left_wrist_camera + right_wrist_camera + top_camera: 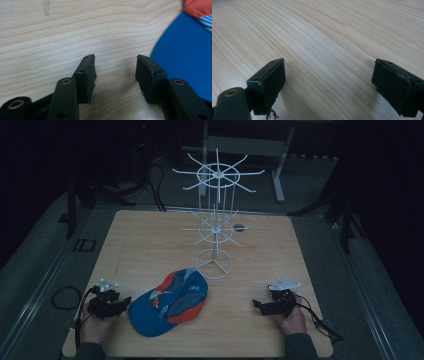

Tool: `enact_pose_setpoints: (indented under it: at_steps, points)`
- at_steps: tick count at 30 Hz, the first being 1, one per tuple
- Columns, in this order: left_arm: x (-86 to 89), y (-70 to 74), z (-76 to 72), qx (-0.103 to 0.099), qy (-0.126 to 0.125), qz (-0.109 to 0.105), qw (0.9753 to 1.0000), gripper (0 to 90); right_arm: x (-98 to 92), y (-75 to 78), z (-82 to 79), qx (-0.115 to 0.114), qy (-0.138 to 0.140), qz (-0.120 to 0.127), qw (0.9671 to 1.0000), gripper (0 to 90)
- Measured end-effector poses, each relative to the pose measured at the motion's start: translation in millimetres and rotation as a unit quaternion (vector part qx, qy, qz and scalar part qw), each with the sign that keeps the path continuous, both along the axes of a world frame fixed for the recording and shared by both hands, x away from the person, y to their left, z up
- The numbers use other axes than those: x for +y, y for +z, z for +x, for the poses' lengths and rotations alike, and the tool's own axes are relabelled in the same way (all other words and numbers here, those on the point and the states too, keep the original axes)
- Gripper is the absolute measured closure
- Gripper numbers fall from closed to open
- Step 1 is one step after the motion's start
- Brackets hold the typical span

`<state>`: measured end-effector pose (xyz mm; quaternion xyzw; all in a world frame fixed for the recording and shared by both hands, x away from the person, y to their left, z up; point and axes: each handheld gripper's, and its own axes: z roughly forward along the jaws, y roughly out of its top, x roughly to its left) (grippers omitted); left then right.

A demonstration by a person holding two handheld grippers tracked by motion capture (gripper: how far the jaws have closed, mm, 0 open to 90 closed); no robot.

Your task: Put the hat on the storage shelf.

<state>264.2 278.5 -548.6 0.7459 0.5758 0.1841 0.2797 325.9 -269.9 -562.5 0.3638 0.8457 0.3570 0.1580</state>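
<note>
Resting on tabletop [260, 270], both grippers: left gripper [125, 301] fingers parted, empty, beside cap [170, 302]; right gripper [256, 304] wide open, empty. Pre-grasp; next probably brim pinch, then rack [216, 220].

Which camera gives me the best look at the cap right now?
The high view: the whole blue and orange cap lies on the table between the two grippers. The left gripper view catches only its blue edge beside the right-hand jaw.
</note>
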Motion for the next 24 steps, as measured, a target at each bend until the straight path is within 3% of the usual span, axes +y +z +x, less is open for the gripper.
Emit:
enact_pose_setpoints:
  at_steps: [11, 24]
  points:
    - [-8.8, 34.4, 3.2, -0.017, -0.049, -0.004, 0.9986, 54.8, 0.1, 0.1, -0.3, 0.000, 0.000, 0.000, 1.0000, 11.5]
    - [-30.0, 55.1, 12.1, -0.020, -0.102, -0.026, 0.9943, 52.7, 0.3, 0.1, -0.7, 0.001, 0.000, 0.000, 1.0000, 11.5]
